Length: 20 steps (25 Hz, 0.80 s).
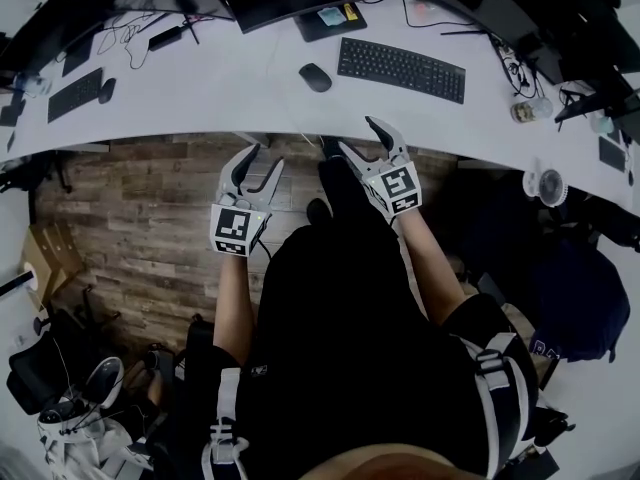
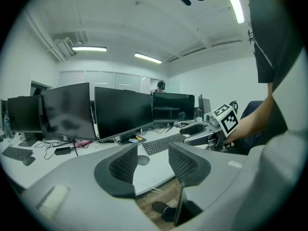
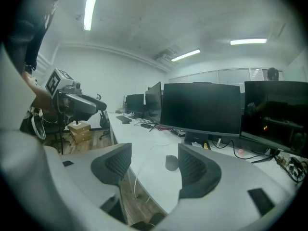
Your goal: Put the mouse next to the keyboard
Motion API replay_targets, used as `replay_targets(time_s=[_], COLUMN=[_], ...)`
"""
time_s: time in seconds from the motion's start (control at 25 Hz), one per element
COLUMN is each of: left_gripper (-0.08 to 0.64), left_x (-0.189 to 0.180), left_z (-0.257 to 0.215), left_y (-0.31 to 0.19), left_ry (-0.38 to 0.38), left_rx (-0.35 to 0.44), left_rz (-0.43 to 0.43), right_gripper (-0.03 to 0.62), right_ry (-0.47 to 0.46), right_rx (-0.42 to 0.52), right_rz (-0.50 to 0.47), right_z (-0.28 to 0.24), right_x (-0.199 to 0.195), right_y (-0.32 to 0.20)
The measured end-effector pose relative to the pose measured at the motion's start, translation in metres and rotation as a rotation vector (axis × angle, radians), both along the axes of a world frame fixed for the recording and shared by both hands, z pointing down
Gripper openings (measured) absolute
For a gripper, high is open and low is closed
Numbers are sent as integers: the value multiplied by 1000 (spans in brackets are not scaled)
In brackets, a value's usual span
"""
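A dark mouse [image 1: 314, 77] lies on the white desk [image 1: 230, 98], a little to the left of the black keyboard [image 1: 400, 68]. Both grippers hover in front of the desk's near edge, above the wood floor. My left gripper [image 1: 262, 158] is open and holds nothing; in its own view the mouse [image 2: 143, 160] shows far off between its jaws, with the keyboard [image 2: 163, 143] to the right. My right gripper [image 1: 358, 135] is also open and holds nothing, and its view shows the mouse [image 3: 172, 162] beyond the jaws. Neither gripper touches the mouse.
Several dark monitors [image 2: 122, 112] line the back of the desk. A second keyboard [image 1: 75, 94] with its own mouse [image 1: 106, 90] sits at the far left. A dark pad [image 1: 330, 18] lies behind the keyboard, cables run over the desk, and a small fan [image 1: 548, 185] is at the right.
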<state>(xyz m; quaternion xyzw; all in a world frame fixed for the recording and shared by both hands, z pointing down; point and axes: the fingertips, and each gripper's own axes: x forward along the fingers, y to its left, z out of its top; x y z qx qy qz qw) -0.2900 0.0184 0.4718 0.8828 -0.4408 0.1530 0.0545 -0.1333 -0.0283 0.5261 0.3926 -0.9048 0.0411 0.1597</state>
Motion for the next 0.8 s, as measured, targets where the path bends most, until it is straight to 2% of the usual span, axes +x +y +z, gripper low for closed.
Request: replay_targets(time_s=[0.24, 0.8], left_gripper=[199, 198], left_x=[-5, -12], left_z=[3, 23], left_y=[-26, -82], left_ry=[-3, -4], left_rx=[-9, -87], left_rz=[-11, -40], right_gripper=[302, 298], right_ry=[2, 40], right_rx=[-8, -100], right_rz=[-23, -89], right_z=[4, 37], right_x=[-13, -34], right_y=[-28, -88])
